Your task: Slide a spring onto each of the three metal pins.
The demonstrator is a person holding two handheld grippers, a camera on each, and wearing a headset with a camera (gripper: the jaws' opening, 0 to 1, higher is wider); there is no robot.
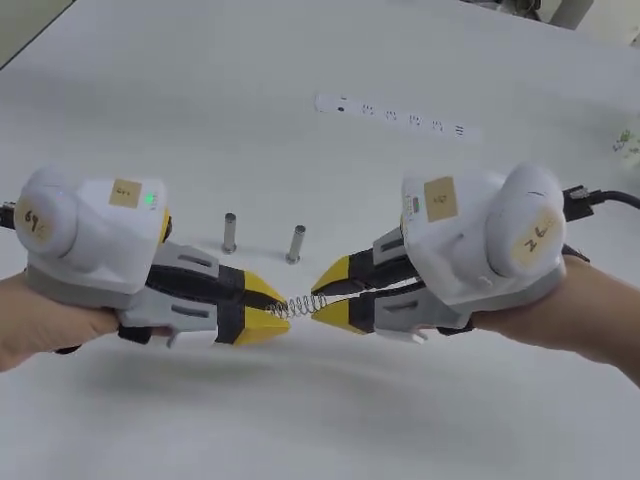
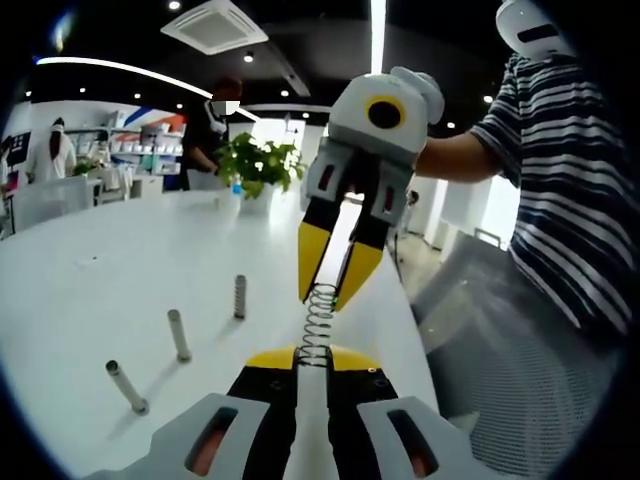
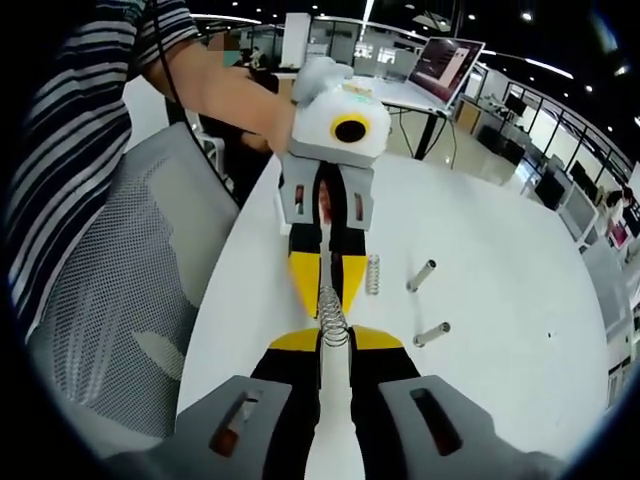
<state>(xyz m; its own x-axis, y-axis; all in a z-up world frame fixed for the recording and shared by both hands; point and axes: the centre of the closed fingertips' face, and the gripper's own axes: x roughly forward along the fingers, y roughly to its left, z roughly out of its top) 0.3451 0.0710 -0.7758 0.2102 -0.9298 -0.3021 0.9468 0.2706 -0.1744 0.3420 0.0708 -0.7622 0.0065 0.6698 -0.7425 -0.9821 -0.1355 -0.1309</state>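
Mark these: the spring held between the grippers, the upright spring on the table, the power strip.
held spring (image 1: pixel 297 304): head view, middle coils.
upright spring (image 3: pixel 373 273): right gripper view, middle coils.
power strip (image 1: pixel 395 115): head view, middle of its top face.

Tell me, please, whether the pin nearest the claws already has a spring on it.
On: spring coils wrap it top to bottom; the other two pins are bare metal.

We see the white table (image 1: pixel 200 80) brightly, evenly lit from above, with soft shadows under the left gripper (image 1: pixel 284 312) and right gripper (image 1: pixel 317 300); the spring (image 1: pixel 298 305) is sharp. In our gripper views ceiling strip lights (image 2: pixel 378 20) glare, edges bend fisheye-fashion, and the background softens.
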